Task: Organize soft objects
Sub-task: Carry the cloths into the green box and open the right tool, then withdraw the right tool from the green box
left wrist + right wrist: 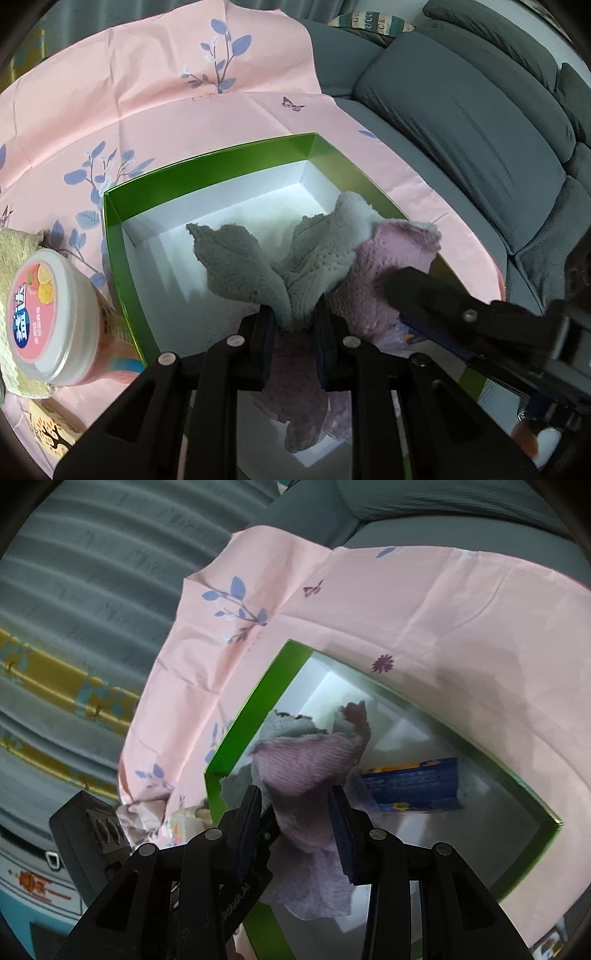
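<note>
Now both tongs lower one fluffy cloth into the green-walled, white-floored cardboard box (207,175).

Left wrist view: the left tongs (293,317) are clamped on the gathered middle of the plush grey-and-lilac cloth (314,254), which hangs over the box floor; the right tongs (424,291) bite its lilac side. One white-lidded pink jar (44,314) stands outside on the pink floral sheet (147,92). Right wrist view: the right tongs (299,805) pinch a thick lilac fold, jaws part-way together; one blue packet (410,782) lies in the box. The cloth looks light, limp and non-slippery, so bunched folds seem the best hold. Count: one cloth, one box, two tongs.
</note>
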Available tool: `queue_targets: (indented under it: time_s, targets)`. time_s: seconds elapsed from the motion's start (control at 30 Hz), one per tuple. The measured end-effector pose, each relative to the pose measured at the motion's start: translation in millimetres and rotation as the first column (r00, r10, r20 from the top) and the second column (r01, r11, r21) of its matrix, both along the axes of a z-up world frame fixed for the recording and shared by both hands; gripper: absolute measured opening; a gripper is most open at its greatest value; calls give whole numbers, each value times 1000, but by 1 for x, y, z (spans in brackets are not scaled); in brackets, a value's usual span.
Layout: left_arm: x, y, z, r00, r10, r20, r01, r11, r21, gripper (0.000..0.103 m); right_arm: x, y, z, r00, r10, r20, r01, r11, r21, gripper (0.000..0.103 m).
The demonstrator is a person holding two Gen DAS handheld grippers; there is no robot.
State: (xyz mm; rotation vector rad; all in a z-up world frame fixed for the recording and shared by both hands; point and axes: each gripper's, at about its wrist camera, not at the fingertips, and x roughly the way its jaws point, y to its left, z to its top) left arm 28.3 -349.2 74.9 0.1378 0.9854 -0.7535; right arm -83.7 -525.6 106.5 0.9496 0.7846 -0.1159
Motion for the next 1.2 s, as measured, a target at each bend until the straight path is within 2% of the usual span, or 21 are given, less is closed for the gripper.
queue_targets:
  time_s: [0.23, 0.33, 0.4, 0.43, 0.5, 0.6, 0.67, 0.77, 0.83, 0.97, 1.1, 1.2]
  targets:
    - [0, 4, 2, 1000, 16, -3, -16, 1000, -13, 23, -7, -6, 4, 999, -35, 1, 35, 999, -19, 41]
    - [-7, 8, 17, 1000, 0, 24, 1, 999, -35, 36, -12, -8, 8, 998, -52, 18, 53, 998, -20, 41]
    - [-12, 12, 27, 999, -4, 43, 7, 999, -52, 50, -17, -9, 13, 997, -69, 22, 70, 997, -25, 41]
    - [-14, 15, 32, 999, -5, 49, 9, 998, -65, 55, -19, -9, 16, 996, -81, 23, 81, 996, -31, 41]
    - [-16, 22, 43, 999, -1, 48, 5, 996, -94, 72, -24, -9, 22, 995, -95, 39, 97, 994, -46, 41]
    - [-19, 36, 58, 999, 5, 35, 0, 991, -135, 83, -28, -8, 28, 995, -91, 50, 94, 994, -61, 41]
    - [-21, 45, 67, 999, 15, 35, -9, 987, -157, 84, -31, -7, 31, 994, -94, 56, 97, 993, -62, 43]
    - [-24, 65, 80, 998, 43, 46, -34, 984, -172, 93, -33, -4, 35, 993, -91, 68, 95, 993, -64, 52]
    - [-25, 83, 85, 996, 71, 56, -59, 981, -185, 93, -32, 1, 40, 994, -78, 77, 84, 993, -78, 55]
    - [-27, 121, 90, 988, 145, 44, -134, 972, -192, 101, -31, 14, 49, 993, -55, 104, 65, 993, -96, 72]
    - [-32, 165, 87, 969, 236, 72, -222, 961, -165, 102, -25, 34, 59, 992, -11, 126, 26, 993, -114, 82]
    - [-36, 200, 77, 948, 305, 89, -292, 947, -136, 102, -18, 55, 65, 992, 35, 121, -17, 989, -150, 86]
